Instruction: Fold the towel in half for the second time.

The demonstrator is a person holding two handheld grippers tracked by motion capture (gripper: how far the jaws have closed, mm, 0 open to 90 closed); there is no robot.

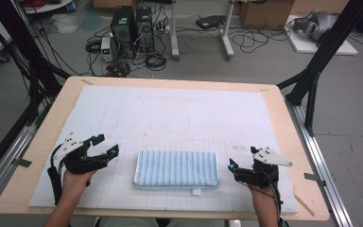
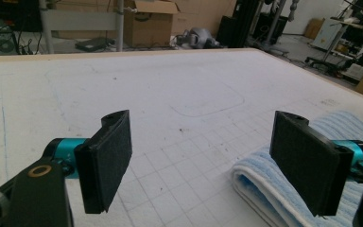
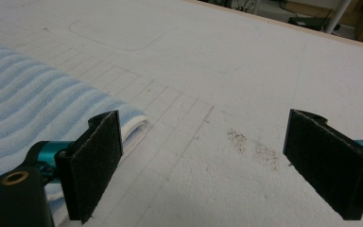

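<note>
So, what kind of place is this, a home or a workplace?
Most likely a lab or workshop. Computer towers with tangled cables stand on the floor, cardboard boxes sit behind, and the table holds a gridded mat.

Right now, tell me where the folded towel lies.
In the high view the folded towel lies flat near the table's front edge, centred between the left gripper and the right gripper, touching neither.
</note>
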